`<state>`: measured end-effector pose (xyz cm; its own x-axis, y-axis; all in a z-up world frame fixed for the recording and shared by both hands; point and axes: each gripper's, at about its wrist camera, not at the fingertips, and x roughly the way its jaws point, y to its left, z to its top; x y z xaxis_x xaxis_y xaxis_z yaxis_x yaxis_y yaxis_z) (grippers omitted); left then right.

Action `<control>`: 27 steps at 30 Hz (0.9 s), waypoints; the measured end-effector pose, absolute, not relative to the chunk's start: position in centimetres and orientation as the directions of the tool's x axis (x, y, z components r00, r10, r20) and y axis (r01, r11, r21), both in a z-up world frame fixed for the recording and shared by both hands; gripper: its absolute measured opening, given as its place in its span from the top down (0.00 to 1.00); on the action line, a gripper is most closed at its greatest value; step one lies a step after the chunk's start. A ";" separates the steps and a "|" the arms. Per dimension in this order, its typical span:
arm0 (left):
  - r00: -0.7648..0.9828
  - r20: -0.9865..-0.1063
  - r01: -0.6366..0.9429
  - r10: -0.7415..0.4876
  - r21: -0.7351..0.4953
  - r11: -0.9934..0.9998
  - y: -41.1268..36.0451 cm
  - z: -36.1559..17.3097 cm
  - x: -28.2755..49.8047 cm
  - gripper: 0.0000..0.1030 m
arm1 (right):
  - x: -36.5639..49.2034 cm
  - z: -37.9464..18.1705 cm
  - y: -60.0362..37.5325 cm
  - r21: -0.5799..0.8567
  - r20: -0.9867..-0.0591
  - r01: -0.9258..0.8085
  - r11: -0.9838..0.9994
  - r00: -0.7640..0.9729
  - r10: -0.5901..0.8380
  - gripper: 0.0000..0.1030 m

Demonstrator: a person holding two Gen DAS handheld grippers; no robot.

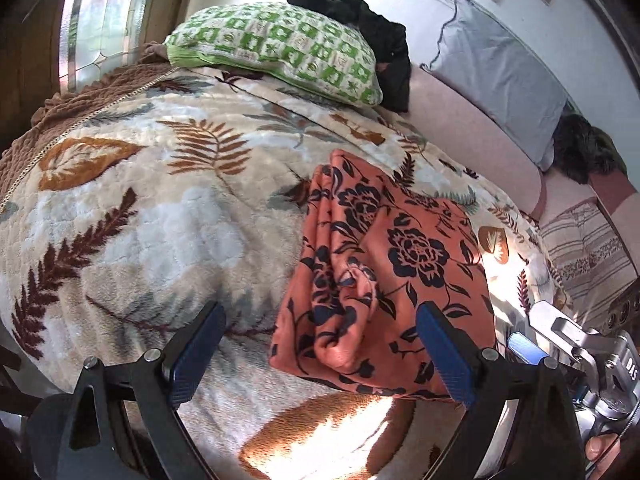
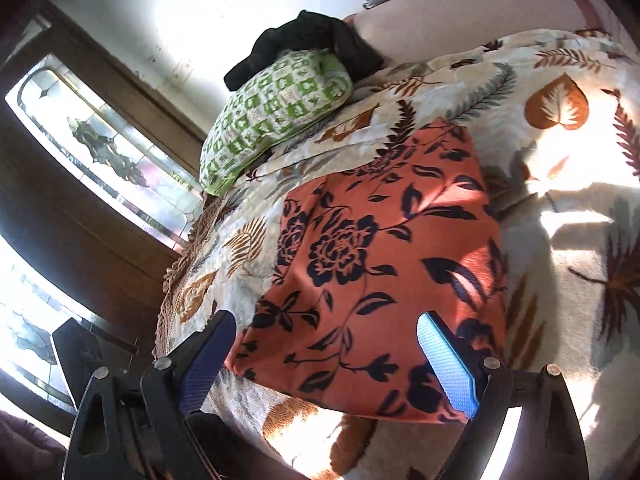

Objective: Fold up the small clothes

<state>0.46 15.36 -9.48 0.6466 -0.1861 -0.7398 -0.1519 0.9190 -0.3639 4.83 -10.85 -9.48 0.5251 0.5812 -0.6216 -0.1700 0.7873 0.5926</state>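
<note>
An orange garment with a dark floral print [image 1: 396,264] lies folded into a rough rectangle on a leaf-patterned blanket [image 1: 140,208]. Its left side is bunched in folds. My left gripper [image 1: 320,344] is open and empty, with its jaws wide apart just above the garment's near edge. The garment also shows in the right wrist view [image 2: 380,264], flat and smooth. My right gripper [image 2: 326,356] is open and empty, its jaws wide apart over the garment's near edge. The right gripper's metal body shows at the lower right of the left wrist view [image 1: 580,360].
A green and white pillow [image 1: 280,48] lies at the far end of the bed, with a black garment [image 1: 360,20] behind it. A grey pillow [image 1: 500,72] leans on the wall at the right. A stained-glass window [image 2: 112,152] is to the left.
</note>
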 end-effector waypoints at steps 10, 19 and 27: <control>0.506 -0.838 -0.207 -0.206 -0.350 0.913 15.1 -14.7 2.5 0.87 | 3.4 -12.2 -17.4 0.676 -0.580 -0.096 0.731 0.543 0.607 0.09; 0.664 -0.747 -0.161 0.035 -0.097 0.982 12.2 -6.5 1.7 0.40 | 4.7 -14.8 -21.8 0.773 -0.529 -0.017 0.634 0.535 0.659 0.09; 0.659 -0.752 0.002 -0.024 -0.030 1.000 8.0 -7.2 8.7 0.36 | 9.4 -16.8 -23.2 0.881 -0.448 0.053 0.471 0.418 0.790 0.08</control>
<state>8.71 8.00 -7.24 0.6587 -0.0242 -0.7520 0.0021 0.9995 -0.0303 9.42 -23.17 -16.75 0.4184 0.7903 -0.4476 0.0527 0.4708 0.8807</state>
